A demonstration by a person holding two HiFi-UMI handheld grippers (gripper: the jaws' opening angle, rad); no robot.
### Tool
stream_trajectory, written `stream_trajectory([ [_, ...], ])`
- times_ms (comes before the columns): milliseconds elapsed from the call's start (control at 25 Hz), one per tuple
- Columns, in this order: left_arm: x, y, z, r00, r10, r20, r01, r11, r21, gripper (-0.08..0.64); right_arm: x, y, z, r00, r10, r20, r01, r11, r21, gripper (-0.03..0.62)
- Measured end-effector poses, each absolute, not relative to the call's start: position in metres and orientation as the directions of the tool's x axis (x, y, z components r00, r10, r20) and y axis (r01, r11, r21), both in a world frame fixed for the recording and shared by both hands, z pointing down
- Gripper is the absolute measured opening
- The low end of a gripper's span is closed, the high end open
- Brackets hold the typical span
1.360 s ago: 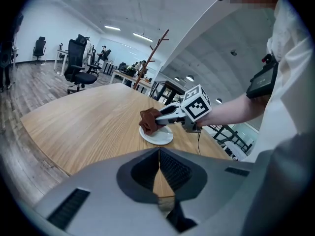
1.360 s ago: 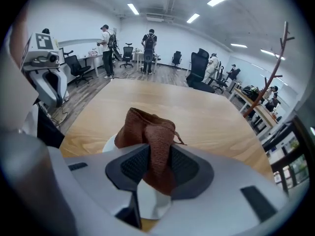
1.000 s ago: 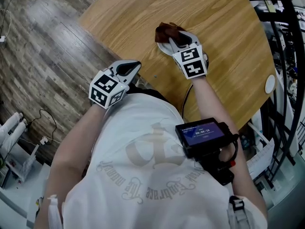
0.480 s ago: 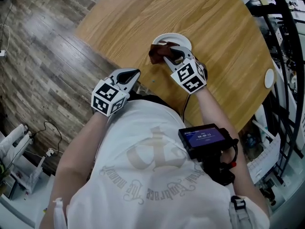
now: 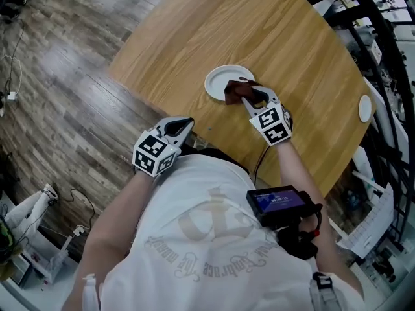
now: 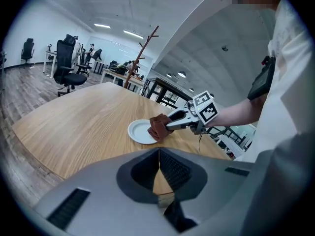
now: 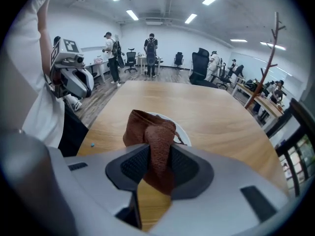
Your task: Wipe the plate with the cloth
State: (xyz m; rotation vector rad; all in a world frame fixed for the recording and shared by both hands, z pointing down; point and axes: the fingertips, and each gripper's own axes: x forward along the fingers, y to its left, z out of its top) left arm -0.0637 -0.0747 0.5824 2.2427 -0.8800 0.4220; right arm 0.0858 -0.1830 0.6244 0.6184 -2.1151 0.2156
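Observation:
A small white plate [image 5: 222, 80] [image 6: 139, 131] lies on the round wooden table [image 5: 292, 37]. My right gripper [image 5: 249, 96] [image 7: 156, 165] is shut on a brown cloth [image 5: 237, 91] [image 7: 150, 132] [image 6: 158, 126], which bunches over the plate's near right edge. In the right gripper view the cloth hides most of the plate [image 7: 181, 130]. My left gripper [image 5: 180, 126] [image 6: 158, 167] hangs at the table's near edge, close to the person's body, jaws shut with nothing between them.
A small white disc [image 5: 366, 108] sits near the table's right edge. A black metal rack [image 5: 382, 57] stands to the right. Wood floor [image 5: 58, 83] spreads left of the table. A device with a lit screen [image 5: 279, 203] hangs at the person's waist.
My right gripper with the cloth has slid from over the plate toward its near right edge, uncovering most of the white surface. The left gripper has stayed near the table edge.

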Motion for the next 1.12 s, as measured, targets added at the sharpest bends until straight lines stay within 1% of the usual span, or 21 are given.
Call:
stream_trajectory([
  [200, -0.056, -0.074, 0.577, 0.725, -0.456, 0.516, -0.685, -0.557, 0.470, 0.014, 0.100, -0.181, 0.609, -0.527, -0.419, 0.740, -0.630, 0.777, -0.009, 0.127],
  [480, -0.059, -0.098, 0.552, 0.738, -0.464, 0.490, -0.667, -0.615, 0.421, 0.012, 0.097, -0.177, 0.562, -0.588, -0.540, 0.603, -0.701, 0.712, -0.046, 0.127],
  [680, -0.057, -0.119, 0.531, 0.744, -0.489, 0.456, -0.661, -0.638, 0.395, 0.012, 0.100, -0.178, 0.530, -0.620, -0.587, 0.521, -0.713, 0.698, -0.061, 0.127],
  [880, -0.045, -0.130, 0.512, 0.763, -0.485, 0.427, -0.639, -0.668, 0.382, 0.012, 0.110, -0.167, 0.504, -0.644, -0.623, 0.444, -0.726, 0.681, -0.098, 0.127],
  [1120, -0.029, -0.124, 0.511, 0.777, -0.461, 0.428, -0.617, -0.693, 0.374, 0.014, 0.131, -0.143, 0.505, -0.629, -0.657, 0.415, -0.765, 0.620, -0.178, 0.127],
])
